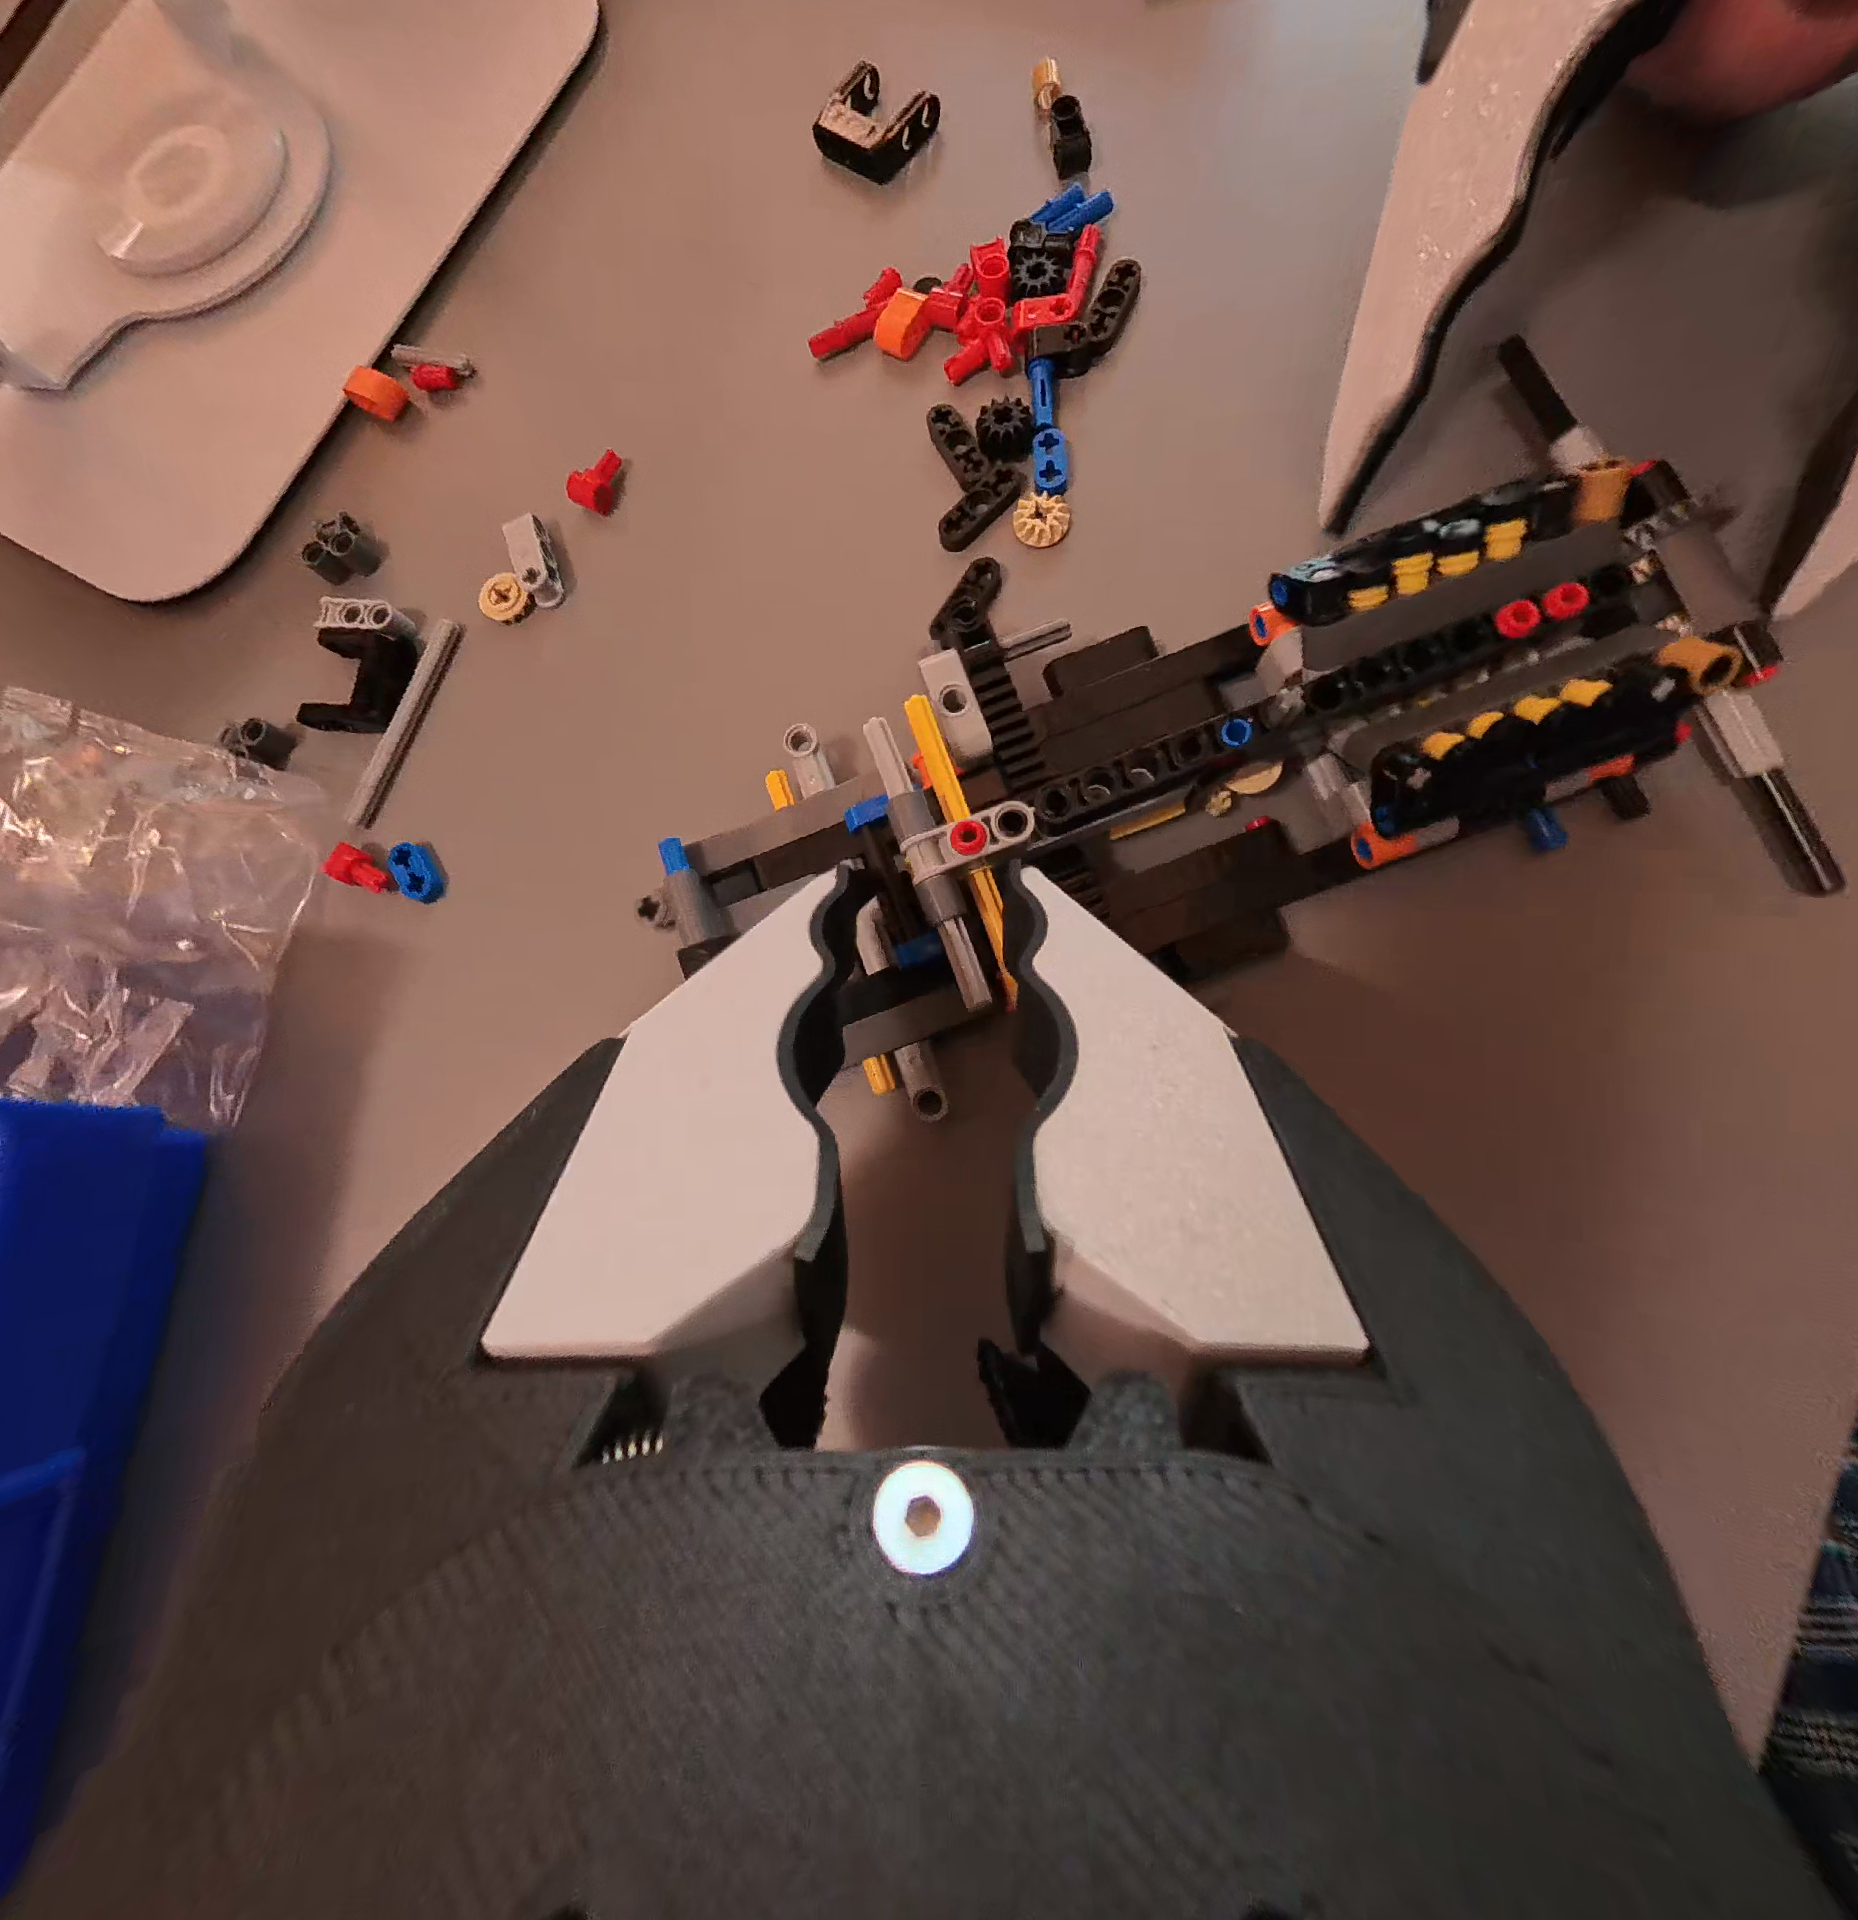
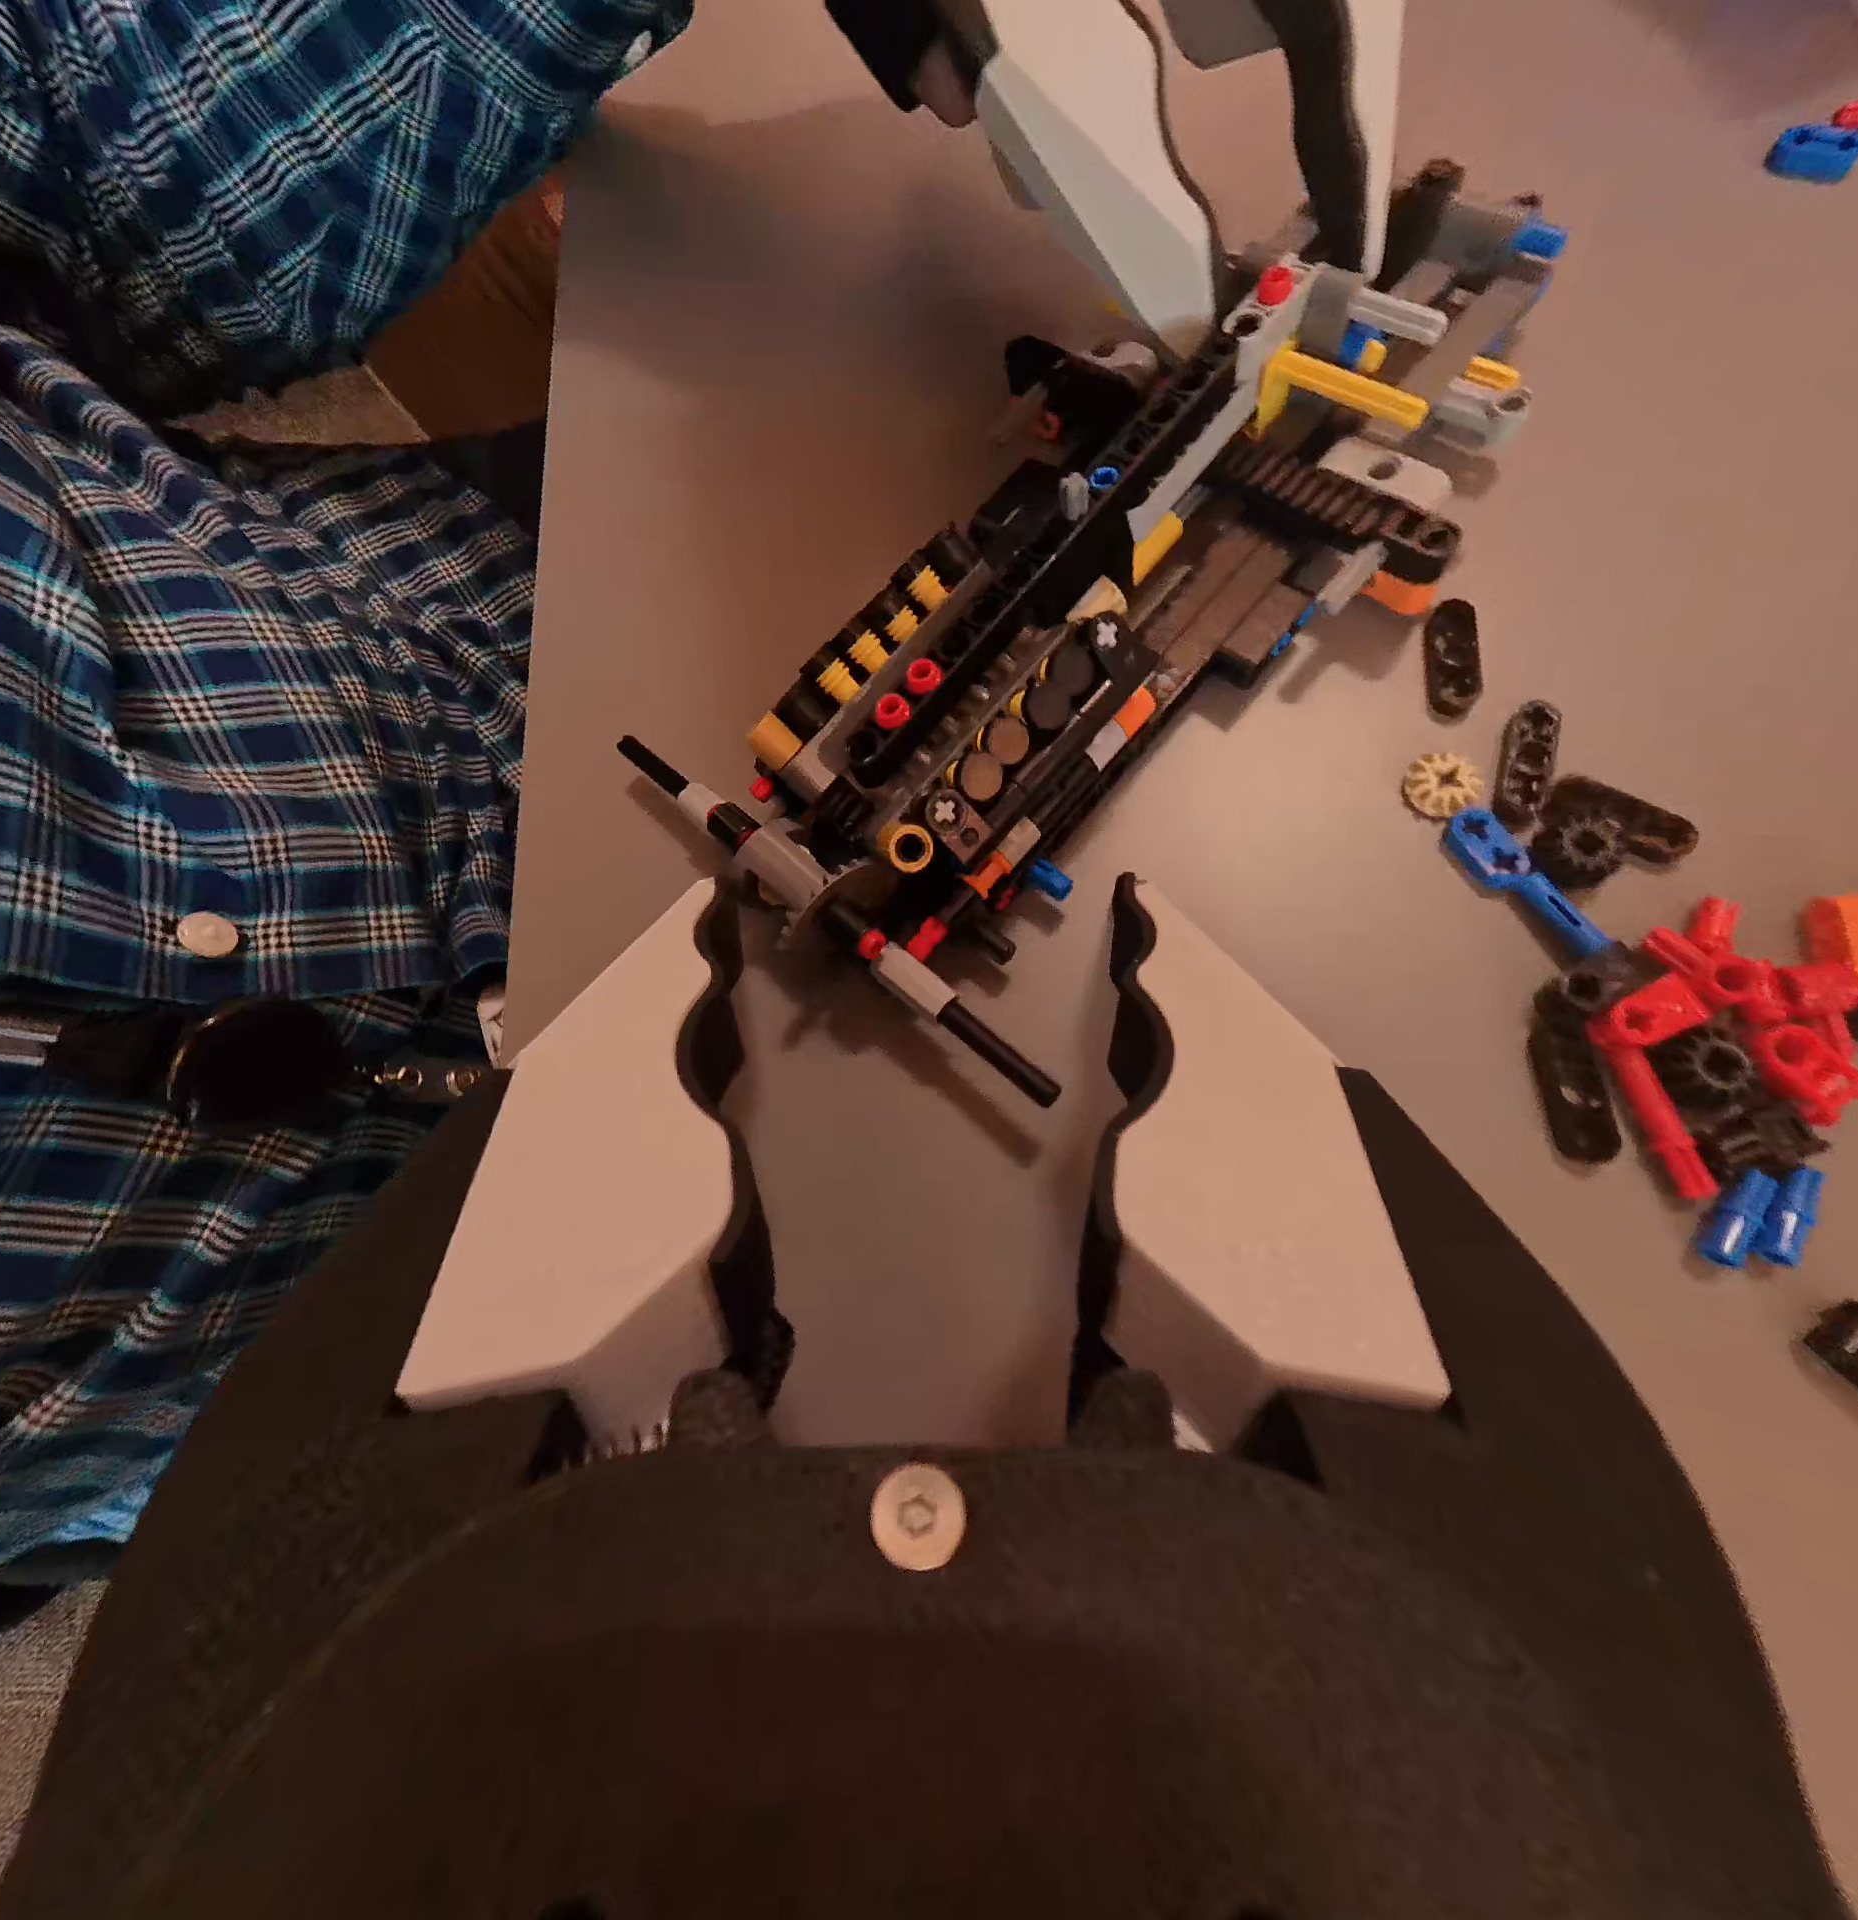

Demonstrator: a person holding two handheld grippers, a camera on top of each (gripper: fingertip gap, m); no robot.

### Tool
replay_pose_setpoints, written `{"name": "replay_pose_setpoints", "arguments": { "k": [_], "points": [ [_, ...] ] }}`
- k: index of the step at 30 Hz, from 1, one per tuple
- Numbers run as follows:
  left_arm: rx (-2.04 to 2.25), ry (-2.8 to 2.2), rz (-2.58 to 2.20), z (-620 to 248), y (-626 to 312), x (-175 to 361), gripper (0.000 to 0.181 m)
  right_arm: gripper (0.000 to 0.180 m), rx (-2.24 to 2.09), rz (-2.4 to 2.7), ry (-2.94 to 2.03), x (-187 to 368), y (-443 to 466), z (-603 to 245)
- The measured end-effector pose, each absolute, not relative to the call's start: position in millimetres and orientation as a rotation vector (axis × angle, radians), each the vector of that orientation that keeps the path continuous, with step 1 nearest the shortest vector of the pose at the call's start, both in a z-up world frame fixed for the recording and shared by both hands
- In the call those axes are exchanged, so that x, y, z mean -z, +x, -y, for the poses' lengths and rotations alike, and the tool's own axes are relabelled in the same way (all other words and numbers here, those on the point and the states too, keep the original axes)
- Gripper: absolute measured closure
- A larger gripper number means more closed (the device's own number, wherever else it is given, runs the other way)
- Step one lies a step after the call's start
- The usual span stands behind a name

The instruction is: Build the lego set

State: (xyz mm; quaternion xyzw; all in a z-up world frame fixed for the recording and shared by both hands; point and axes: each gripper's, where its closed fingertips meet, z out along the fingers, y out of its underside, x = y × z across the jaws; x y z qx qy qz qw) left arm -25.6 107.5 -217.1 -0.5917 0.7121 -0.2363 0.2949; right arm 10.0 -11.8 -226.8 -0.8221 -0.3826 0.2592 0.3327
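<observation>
The half-built lego model (image 1: pixel 1216 727), long, black and grey with yellow, red and blue pins, lies on the grey table (image 1: pixel 696 582). My left gripper (image 1: pixel 935 894) is shut on its near end, around grey and yellow axles. In the right wrist view the model (image 2: pixel 1060 644) runs away from me, and the left gripper (image 2: pixel 1257 239) holds its far end. My right gripper (image 2: pixel 920 894) is open and empty. Its fingertips flank the model's end with the black cross axle (image 2: pixel 966 1023) without touching. It also shows in the left wrist view (image 1: pixel 1590 343), straddling that end.
A pile of loose red, black and blue pieces (image 1: pixel 1008 301) lies beyond the model, also visible in the right wrist view (image 2: pixel 1714 1049). More scattered pieces (image 1: pixel 385 644), a clear plastic bag (image 1: pixel 104 883), a blue bin (image 1: pixel 63 1351) and a grey board (image 1: pixel 229 260) lie to the left. A person in a plaid shirt (image 2: pixel 177 623) stands at the table edge.
</observation>
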Motion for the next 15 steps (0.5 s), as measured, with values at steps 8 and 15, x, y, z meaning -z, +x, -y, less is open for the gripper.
{"name": "replay_pose_setpoints", "arguments": {
  "k": [8,15],
  "points": [
    [0.539,-1.537,-2.002,-131.5,-12.0,223.2,0.159,0.112,-0.630,0.963,-2.154,227.3,-18.4,-11.1],
    [0.534,-1.523,-2.016,-154.2,-3.2,223.4,0.156,0.103,-0.555,0.886,-2.194,230.1,-31.7,-35.7]
  ]
}}
